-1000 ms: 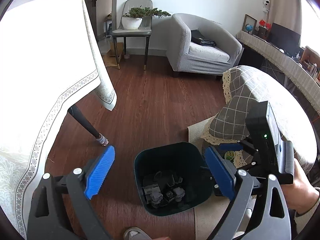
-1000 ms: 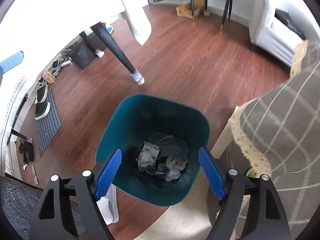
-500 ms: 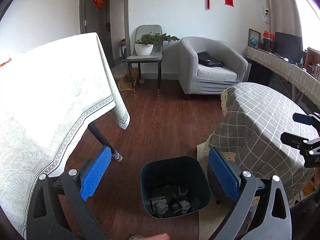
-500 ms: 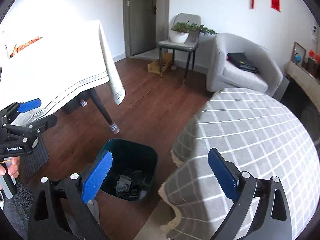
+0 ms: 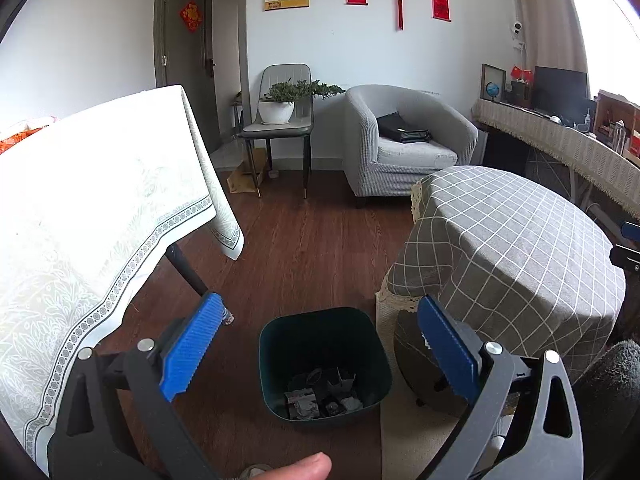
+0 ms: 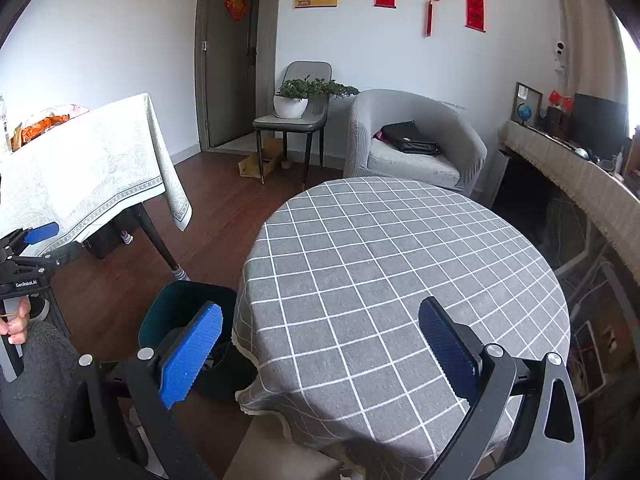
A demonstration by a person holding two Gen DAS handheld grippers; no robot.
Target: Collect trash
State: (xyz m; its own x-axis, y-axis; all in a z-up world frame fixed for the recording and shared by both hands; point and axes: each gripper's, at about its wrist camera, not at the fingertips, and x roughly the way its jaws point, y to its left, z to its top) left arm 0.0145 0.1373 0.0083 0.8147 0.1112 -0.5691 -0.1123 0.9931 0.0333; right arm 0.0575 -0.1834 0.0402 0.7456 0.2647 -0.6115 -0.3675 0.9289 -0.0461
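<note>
Evidently a drop is done: crumpled trash (image 5: 320, 398) lies at the bottom of the dark green bin (image 5: 325, 364), which stands on the floor just beside the checked round bench (image 6: 400, 272). Both the left gripper (image 5: 318, 354) and right gripper (image 6: 320, 354) have just been opening, fingers spread, nothing between them, probably free for more litter.

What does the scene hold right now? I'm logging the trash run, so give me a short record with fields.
bin: dark green trash bin on the wood floor, beside the round table
bin contents: crumpled trash at the bottom
round table top: grey checked cloth, nothing on it in view
left gripper: open, nothing between the jaws, over the bin
right gripper: jaws have just been opening, nothing between them, over the round table
other table: white patterned cloth, left of the bin
</note>
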